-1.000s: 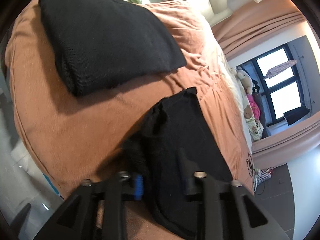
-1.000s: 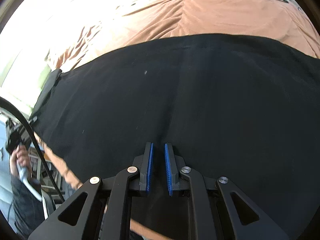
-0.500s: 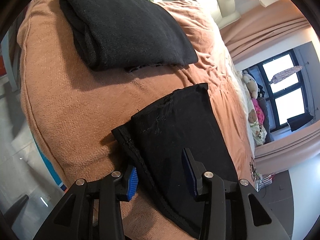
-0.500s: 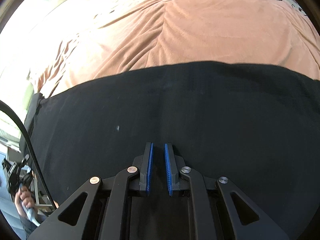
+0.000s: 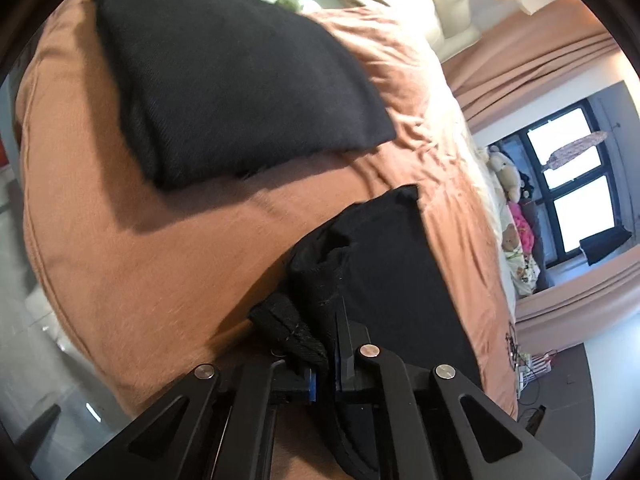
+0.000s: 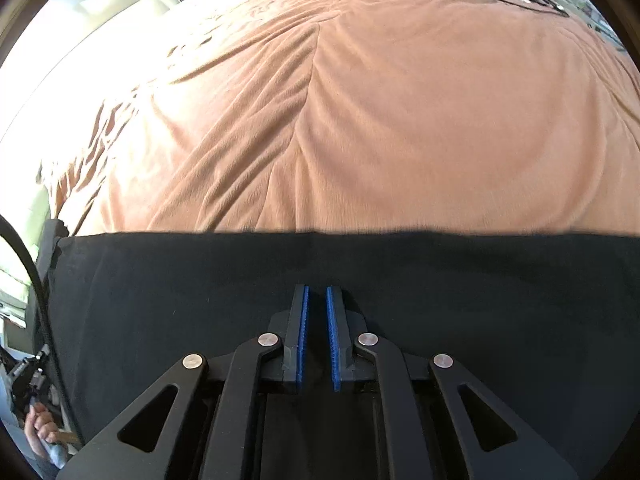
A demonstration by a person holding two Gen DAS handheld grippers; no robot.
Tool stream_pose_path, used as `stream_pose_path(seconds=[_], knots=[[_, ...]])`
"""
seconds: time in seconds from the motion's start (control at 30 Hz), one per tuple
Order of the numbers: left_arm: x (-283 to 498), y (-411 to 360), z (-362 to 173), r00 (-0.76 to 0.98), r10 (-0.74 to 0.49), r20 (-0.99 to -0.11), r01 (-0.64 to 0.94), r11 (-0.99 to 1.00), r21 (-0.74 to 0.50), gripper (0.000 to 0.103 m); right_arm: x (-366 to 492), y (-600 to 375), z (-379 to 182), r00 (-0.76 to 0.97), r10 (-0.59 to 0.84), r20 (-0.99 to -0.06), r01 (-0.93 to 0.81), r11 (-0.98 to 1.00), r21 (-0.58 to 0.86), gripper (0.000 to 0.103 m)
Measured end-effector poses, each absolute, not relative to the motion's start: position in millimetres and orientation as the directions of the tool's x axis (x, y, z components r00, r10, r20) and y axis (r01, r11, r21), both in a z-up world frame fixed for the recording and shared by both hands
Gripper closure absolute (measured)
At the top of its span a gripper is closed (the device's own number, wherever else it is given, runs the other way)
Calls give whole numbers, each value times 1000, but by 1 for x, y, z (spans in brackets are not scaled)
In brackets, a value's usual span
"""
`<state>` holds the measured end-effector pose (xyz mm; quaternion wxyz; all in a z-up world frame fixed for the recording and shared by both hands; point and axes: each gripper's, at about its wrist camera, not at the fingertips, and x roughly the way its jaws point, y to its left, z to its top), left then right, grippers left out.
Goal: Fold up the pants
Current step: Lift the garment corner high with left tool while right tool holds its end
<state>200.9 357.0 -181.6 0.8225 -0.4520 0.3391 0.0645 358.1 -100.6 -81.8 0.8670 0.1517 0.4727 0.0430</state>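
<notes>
The black pants [image 5: 400,280] lie spread on a bed under a rust-orange blanket [image 5: 160,260], with one end near the blanket's rounded corner. At that end the left tongs [image 5: 324,356] have just closed — their blue pads are pinched on a bunched fold of the black hem, which puckers up into a ridge just beyond the tips while the rest of the fabric runs flat along the bed. Farther up the blanket, well apart from the pants, rests a folded black garment [image 5: 240,92], thick and squared off. Beyond the bed a dark-framed window [image 5: 568,184] and peach curtains [image 5: 540,60] show, with soft toys [image 5: 512,208] along the far side. In the right wrist view the pants [image 6: 200,292] fill the lower half as a smooth dark sheet with a straight far edge against the blanket [image 6: 360,120]. The right tongs [image 6: 316,336] are drawn nearly together, only a narrow slit between the blue pads — black cloth shows through it, but whether any fabric is caught there cannot be told. At the lower left edge a hand [image 6: 40,432] is visible.
</notes>
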Motion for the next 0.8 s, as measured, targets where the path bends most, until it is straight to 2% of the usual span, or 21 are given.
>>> stream_pose_path(seconds=[0.23, 0.8], knots=[[205, 349, -140, 800, -201, -565, -341, 622, -704, 99, 342, -96, -73, 536, 213, -817, 49, 958, 282, 99], [231, 307, -28, 854, -260, -450, -143, 714, -685, 99, 239, -79, -83, 507, 321, -800, -51, 938, 344, 99]])
